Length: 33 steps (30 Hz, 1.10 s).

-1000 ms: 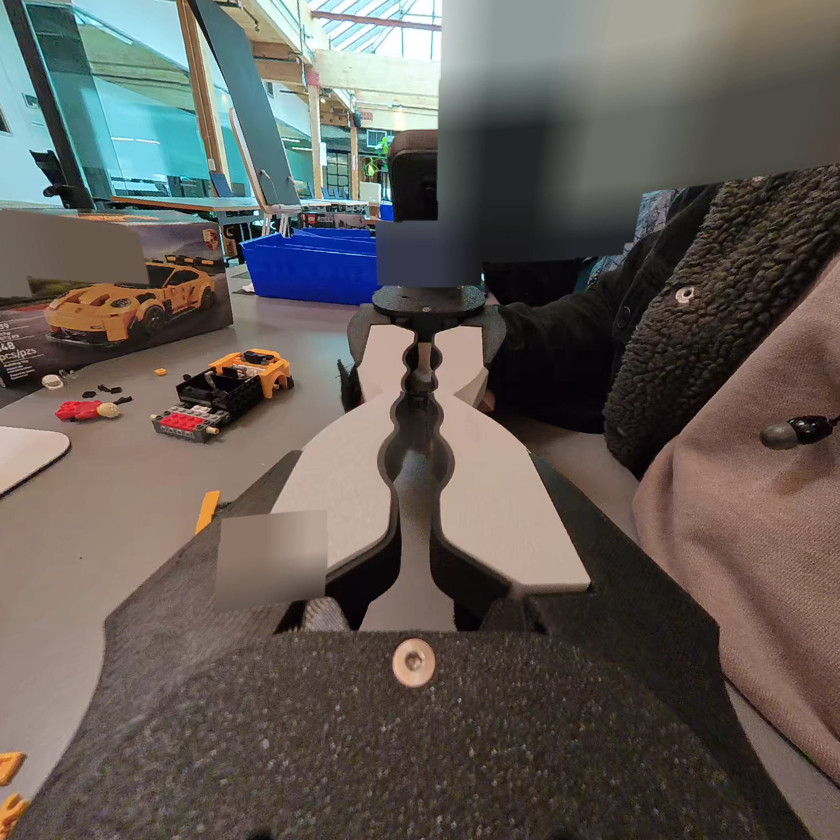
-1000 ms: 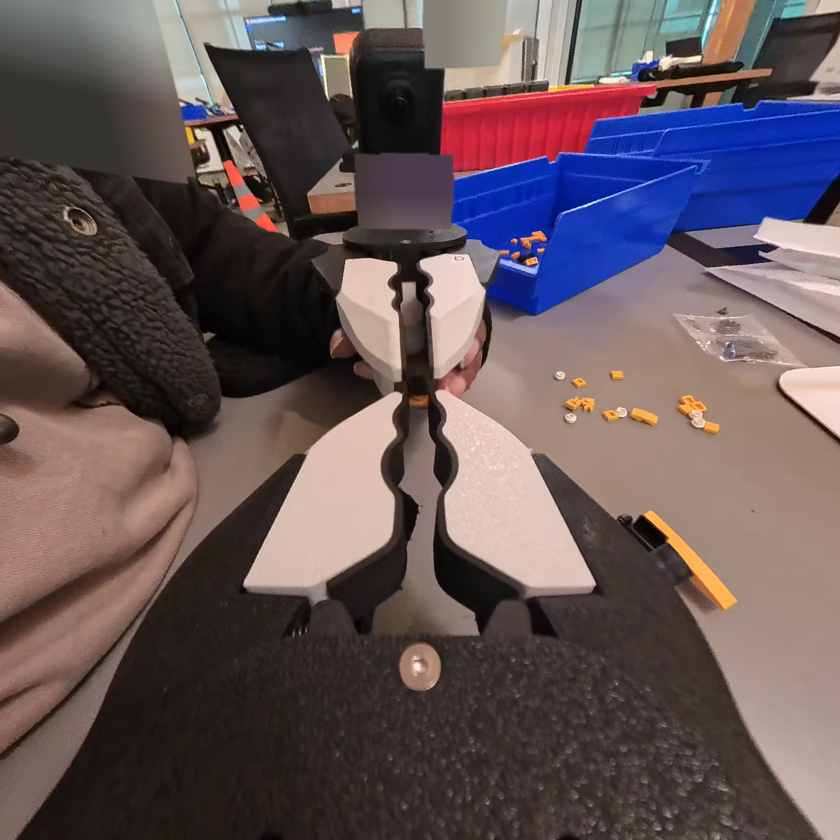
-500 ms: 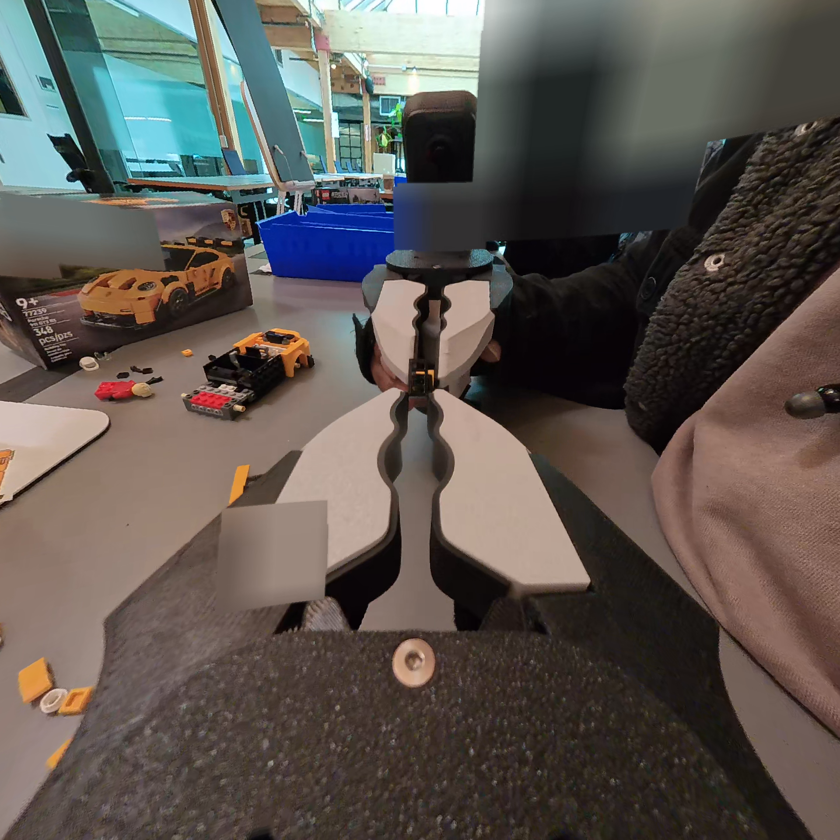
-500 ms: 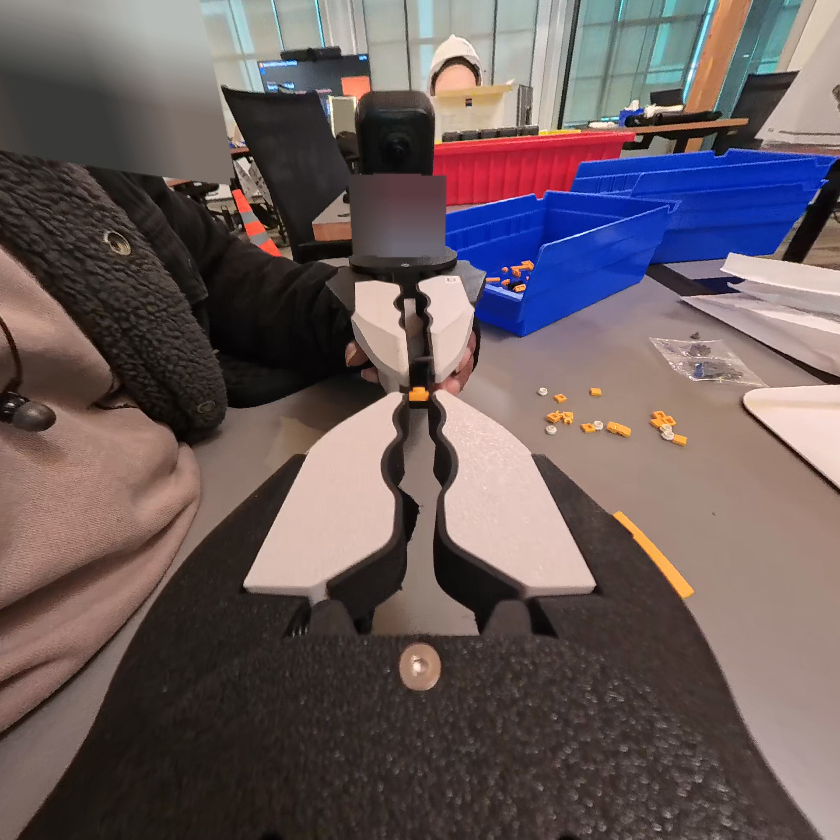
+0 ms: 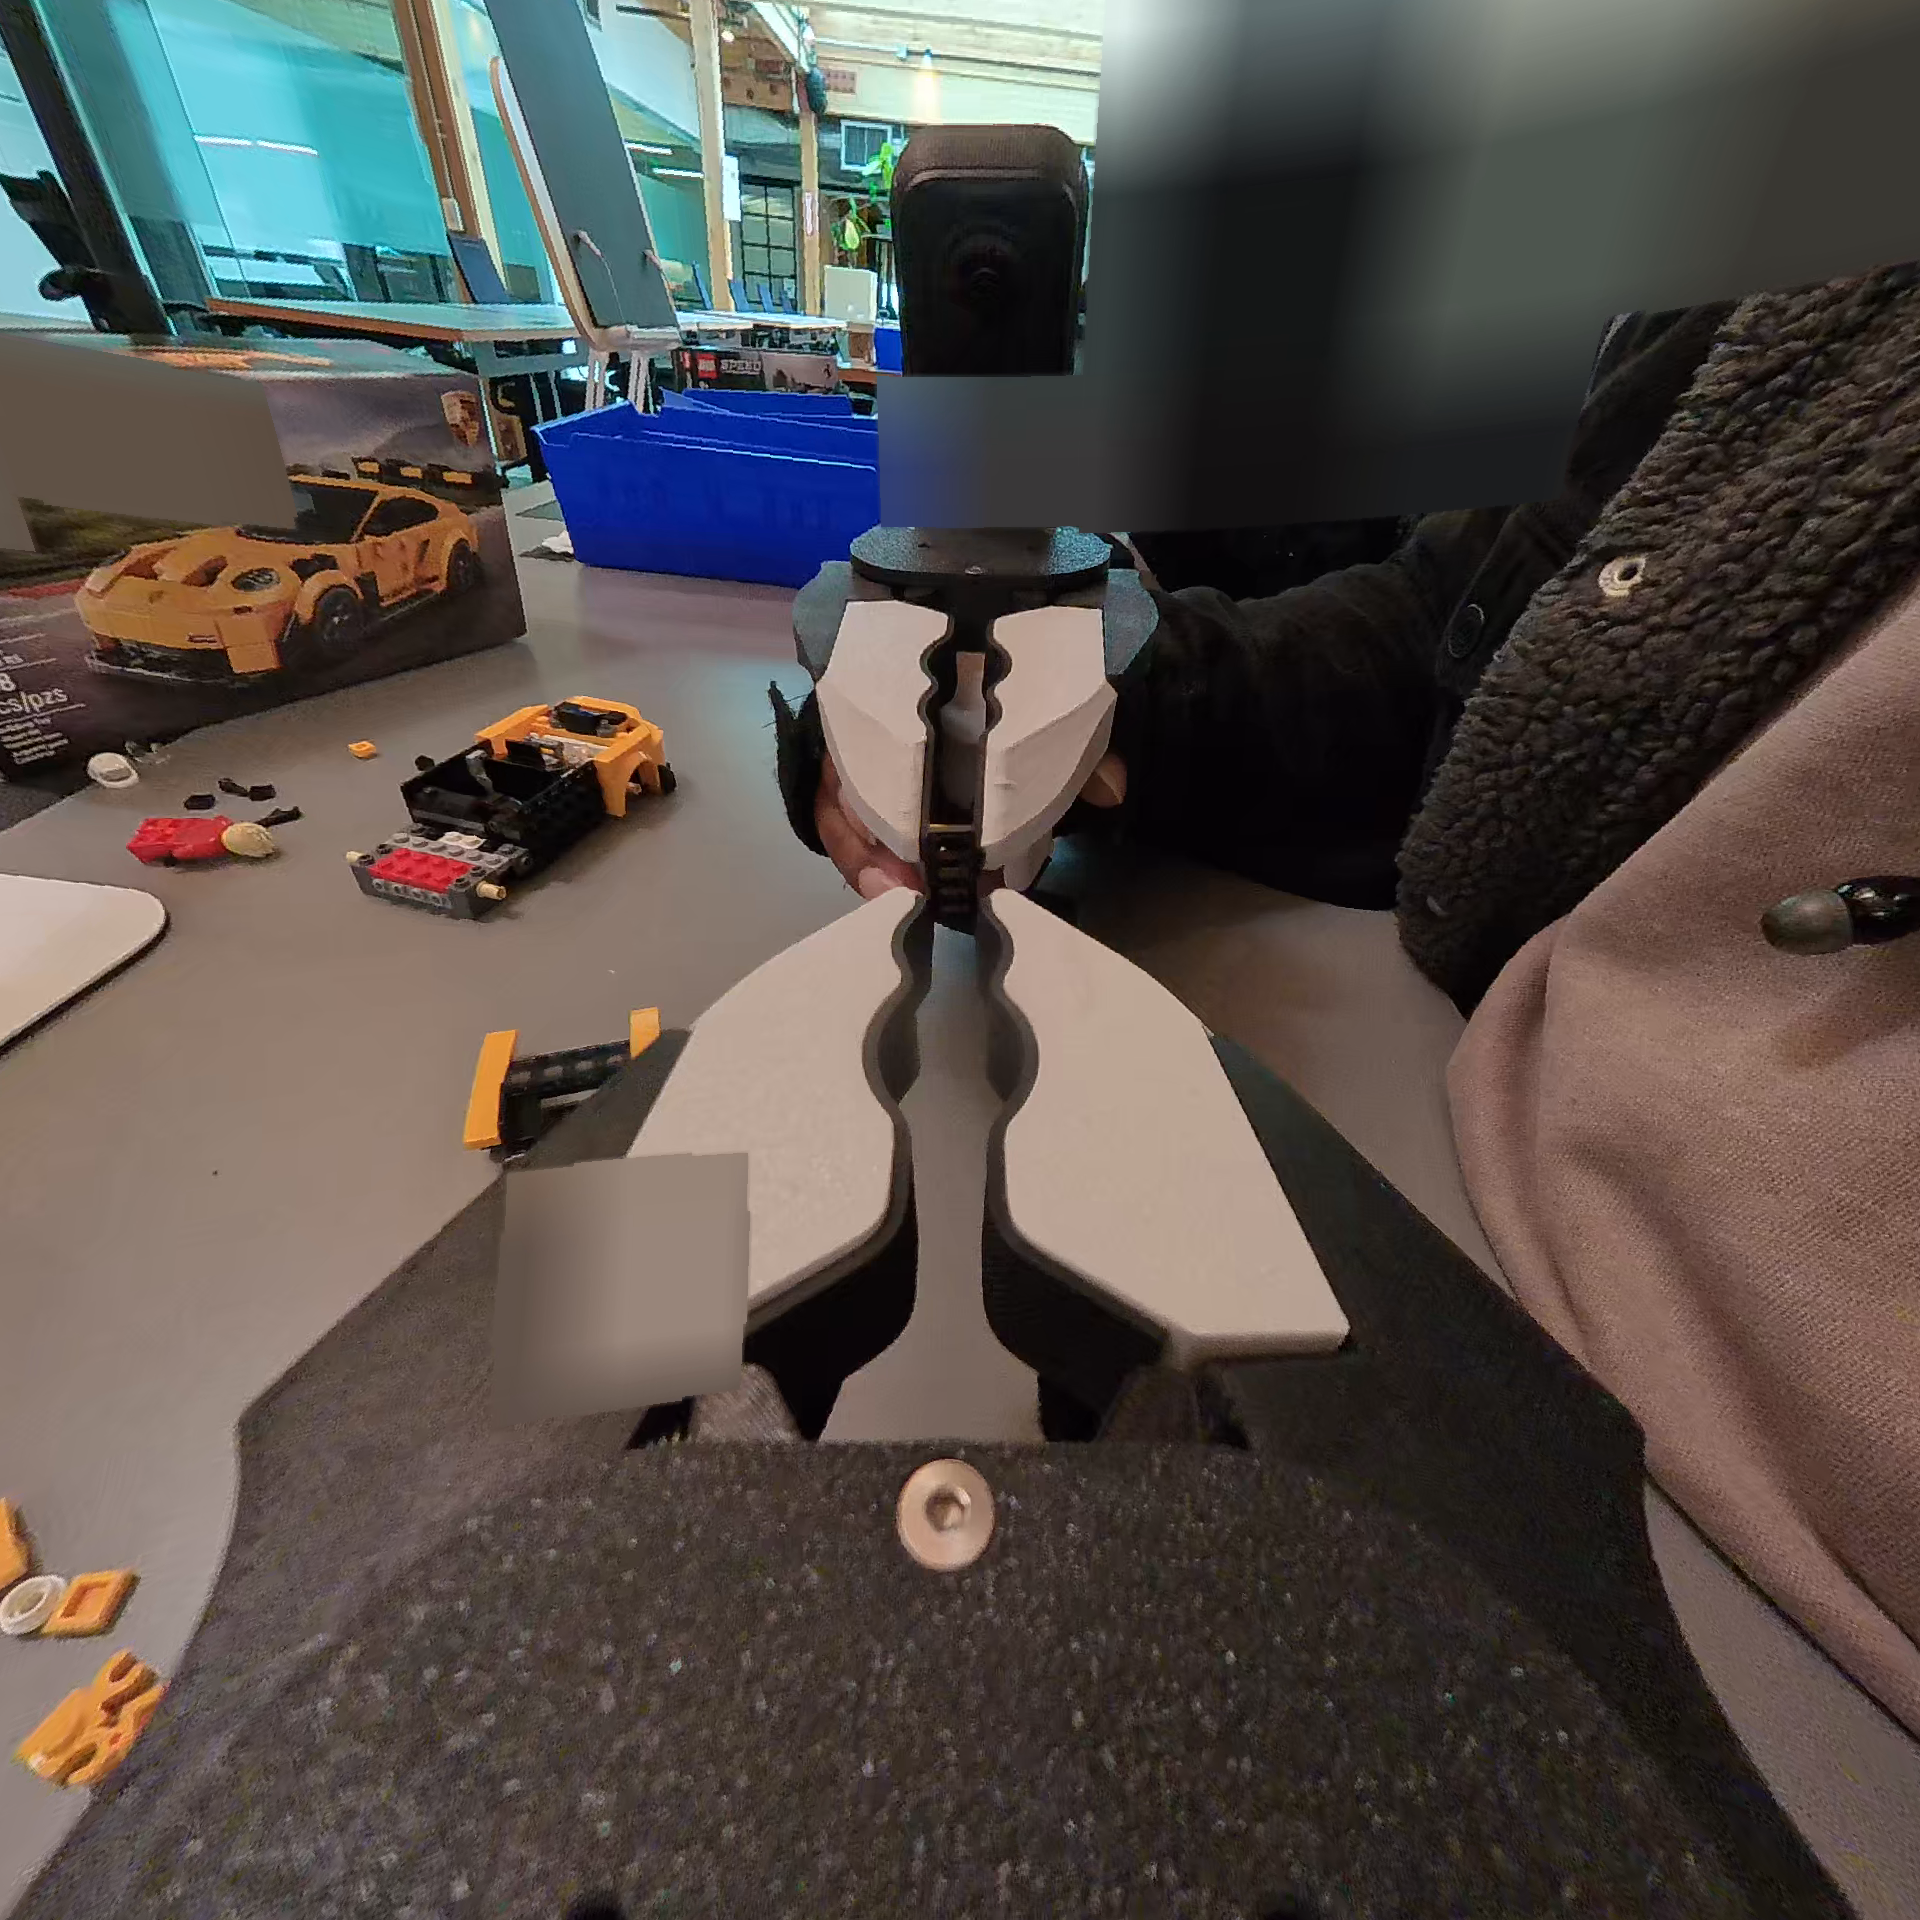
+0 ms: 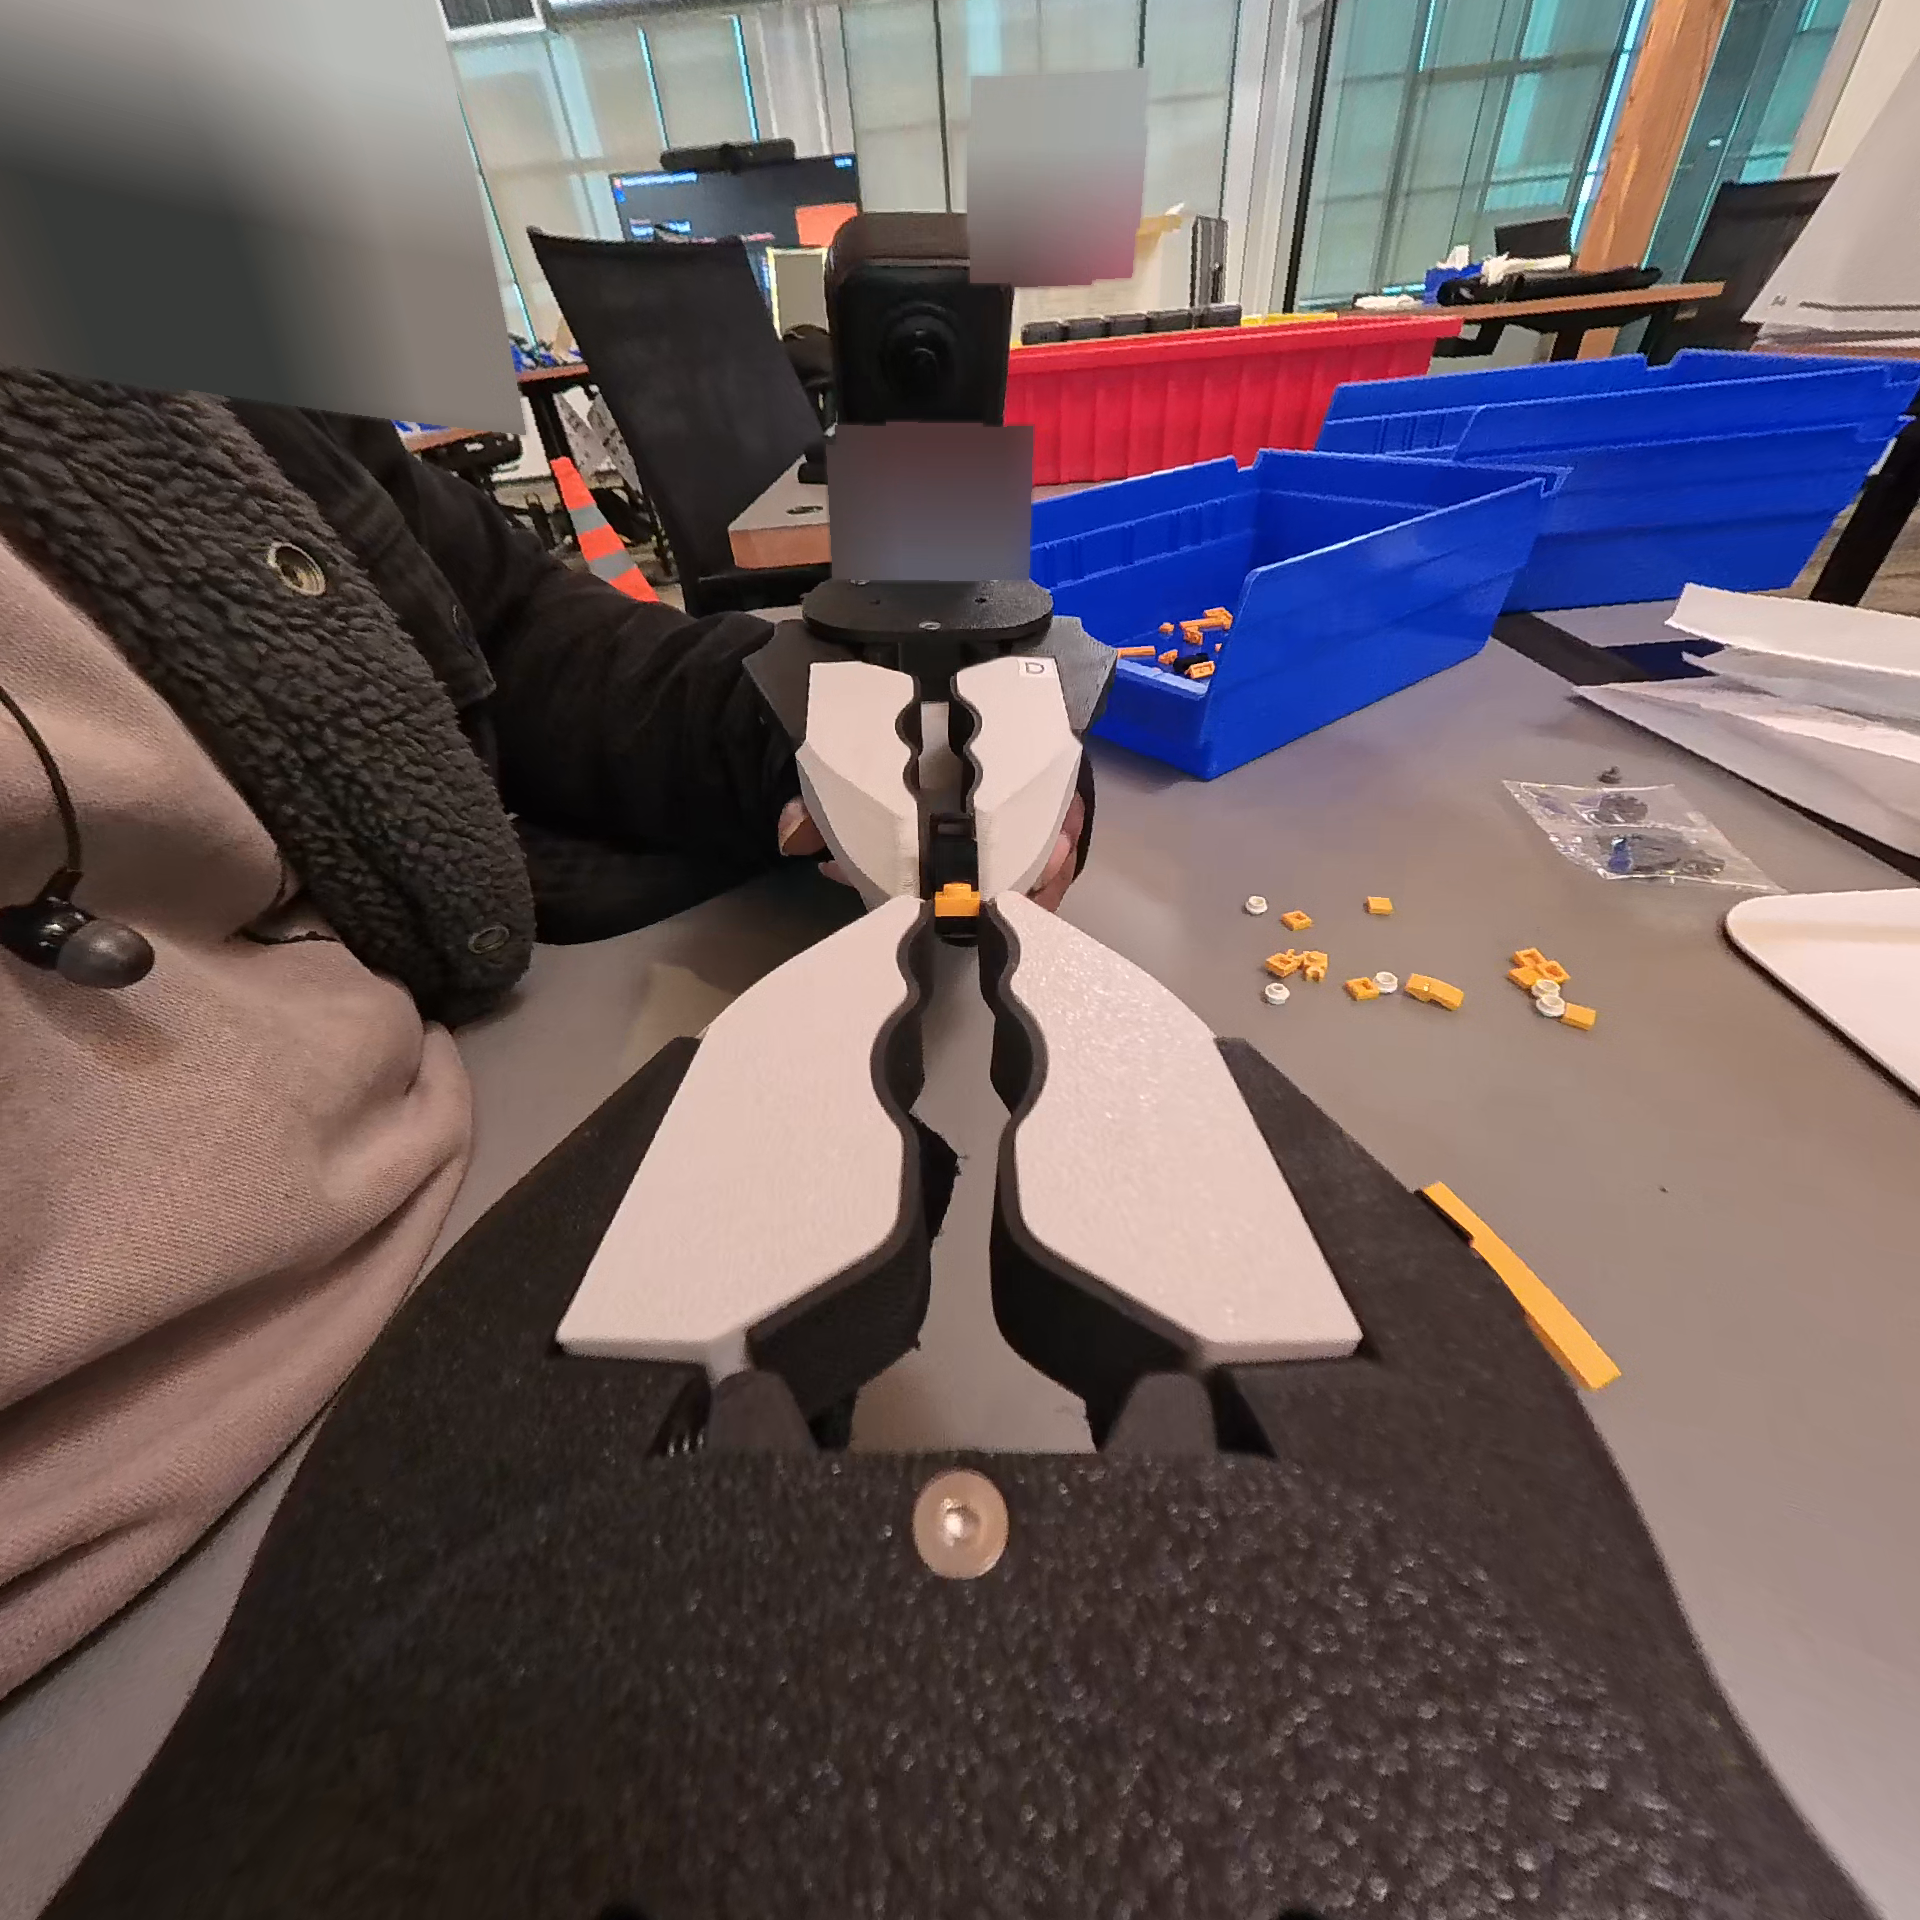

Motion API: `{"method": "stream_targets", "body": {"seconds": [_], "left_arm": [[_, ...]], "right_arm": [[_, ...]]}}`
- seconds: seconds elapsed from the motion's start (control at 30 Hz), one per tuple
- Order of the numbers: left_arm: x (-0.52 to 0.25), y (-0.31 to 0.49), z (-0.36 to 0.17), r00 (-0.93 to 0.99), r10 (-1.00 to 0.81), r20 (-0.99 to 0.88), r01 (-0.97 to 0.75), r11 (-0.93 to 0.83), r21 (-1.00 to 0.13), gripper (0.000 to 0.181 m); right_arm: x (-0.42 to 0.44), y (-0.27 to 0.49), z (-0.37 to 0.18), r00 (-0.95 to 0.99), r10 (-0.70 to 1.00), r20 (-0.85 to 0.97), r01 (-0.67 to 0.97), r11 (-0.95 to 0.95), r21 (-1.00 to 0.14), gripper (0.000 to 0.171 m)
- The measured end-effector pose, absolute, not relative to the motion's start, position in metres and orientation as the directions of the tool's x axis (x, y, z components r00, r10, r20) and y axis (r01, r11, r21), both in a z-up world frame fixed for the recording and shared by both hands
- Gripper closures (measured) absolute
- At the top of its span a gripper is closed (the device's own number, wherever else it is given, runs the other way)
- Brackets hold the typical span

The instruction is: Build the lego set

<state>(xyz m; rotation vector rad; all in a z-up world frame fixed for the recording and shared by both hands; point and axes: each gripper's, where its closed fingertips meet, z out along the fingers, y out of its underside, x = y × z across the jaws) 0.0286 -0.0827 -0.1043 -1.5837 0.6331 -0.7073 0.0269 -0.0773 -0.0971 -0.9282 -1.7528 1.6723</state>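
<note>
Holding both jaws clamped, the left gripper point(image 5: 951, 914) should press its black piece point(image 5: 954, 868) squarely against the right gripper point(image 6: 956, 914)'s orange piece point(image 6: 956, 902).

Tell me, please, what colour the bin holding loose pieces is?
Blue bin, clearest in the right wrist view.

Glossy plastic blue bin point(image 6: 1351, 582), matt grey table point(image 5: 312, 987), fleecy jacket point(image 5: 1662, 623)

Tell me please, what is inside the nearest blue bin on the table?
The blue bin holds a few small orange pieces and at least one dark piece near its open front. Its side wall and the left gripper cover the rest of its floor.
</note>
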Motion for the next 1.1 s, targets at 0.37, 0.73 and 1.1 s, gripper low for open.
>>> {"method": "stream_targets", "body": {"seconds": [0.37,0.73,1.1], "left_arm": [[0.030,-0.082,-0.109,0.665,-0.739,0.107,-0.018,-0.159,-0.987,0.174],[0.032,-0.080,-0.123,0.673,-0.731,0.109,-0.086,-0.225,-0.971,0.174],[0.034,-0.083,-0.168,0.696,-0.718,-0.030,-0.414,-0.367,-0.833,0.174]], "right_arm": [[0.026,-0.078,-0.099,-0.619,0.778,-0.104,0.132,-0.028,-0.991,0.163],[0.025,-0.079,-0.111,-0.618,0.776,-0.129,0.211,0.005,-0.978,0.163],[0.032,-0.080,-0.158,-0.608,0.790,-0.076,0.460,0.272,-0.845,0.163]]}}
